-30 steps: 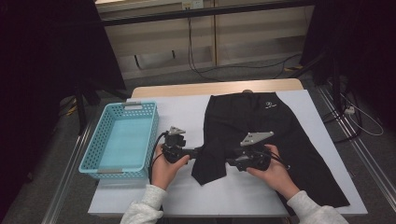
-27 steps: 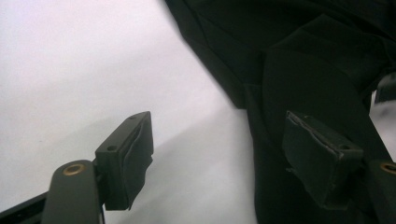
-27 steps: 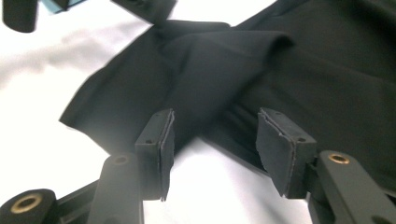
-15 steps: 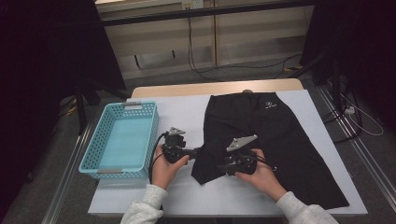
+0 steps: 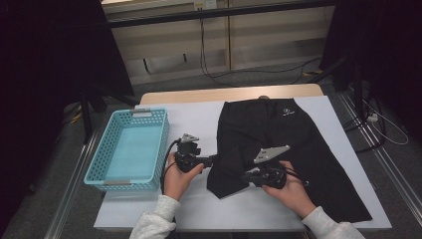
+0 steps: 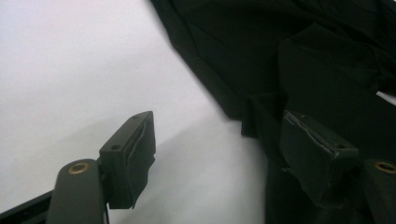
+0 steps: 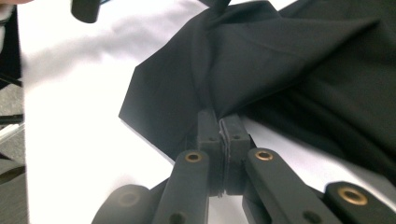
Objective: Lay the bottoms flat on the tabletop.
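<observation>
right gripper view: my right gripper (image 7: 219,122) has just closed, jaws pinched on the black shorts' (image 5: 278,149) hem on the white table (image 5: 199,119). left gripper (image 6: 219,140) gapes empty (straddling the edge); grip before lifting.

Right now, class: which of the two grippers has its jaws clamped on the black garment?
The right gripper: its jaws pinch a fold of the black garment. The left gripper stands open at its edge.
</observation>
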A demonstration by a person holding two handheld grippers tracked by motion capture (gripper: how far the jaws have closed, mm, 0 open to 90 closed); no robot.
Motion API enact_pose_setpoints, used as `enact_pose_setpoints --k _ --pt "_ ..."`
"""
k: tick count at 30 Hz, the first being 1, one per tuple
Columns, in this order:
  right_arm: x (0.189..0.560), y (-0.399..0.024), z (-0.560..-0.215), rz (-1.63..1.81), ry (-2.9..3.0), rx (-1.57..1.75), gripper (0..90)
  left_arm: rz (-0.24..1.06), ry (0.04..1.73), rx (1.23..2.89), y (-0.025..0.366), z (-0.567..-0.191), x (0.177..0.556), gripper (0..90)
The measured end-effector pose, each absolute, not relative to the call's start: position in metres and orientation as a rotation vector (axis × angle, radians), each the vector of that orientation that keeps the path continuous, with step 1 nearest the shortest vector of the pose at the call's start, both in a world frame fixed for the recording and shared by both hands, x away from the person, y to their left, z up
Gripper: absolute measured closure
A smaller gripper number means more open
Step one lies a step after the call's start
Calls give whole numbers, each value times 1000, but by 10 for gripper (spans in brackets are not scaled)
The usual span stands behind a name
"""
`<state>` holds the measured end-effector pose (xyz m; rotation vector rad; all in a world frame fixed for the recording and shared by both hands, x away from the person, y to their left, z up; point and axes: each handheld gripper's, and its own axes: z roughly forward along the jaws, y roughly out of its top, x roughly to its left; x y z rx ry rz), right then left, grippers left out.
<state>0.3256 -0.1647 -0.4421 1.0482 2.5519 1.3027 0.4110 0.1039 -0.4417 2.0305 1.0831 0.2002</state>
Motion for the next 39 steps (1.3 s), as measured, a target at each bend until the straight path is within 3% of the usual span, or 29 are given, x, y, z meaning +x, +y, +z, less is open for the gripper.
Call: enact_pose_setpoints --k 22,27,32,39 --pt "297 -191 -448 1190 2593 1070 876 201 1158 1979 90 -450 432 370" --pt "295 -188 -449 1178 2603 1057 782 204 1148 1993 81 -455 435 389" --pt "298 -192 -447 1182 2523 1087 615 205 1165 2002 74 -459 439 532" --pt "307 -202 -442 1209 2408 1140 568 170 1161 2024 67 -459 437 785"
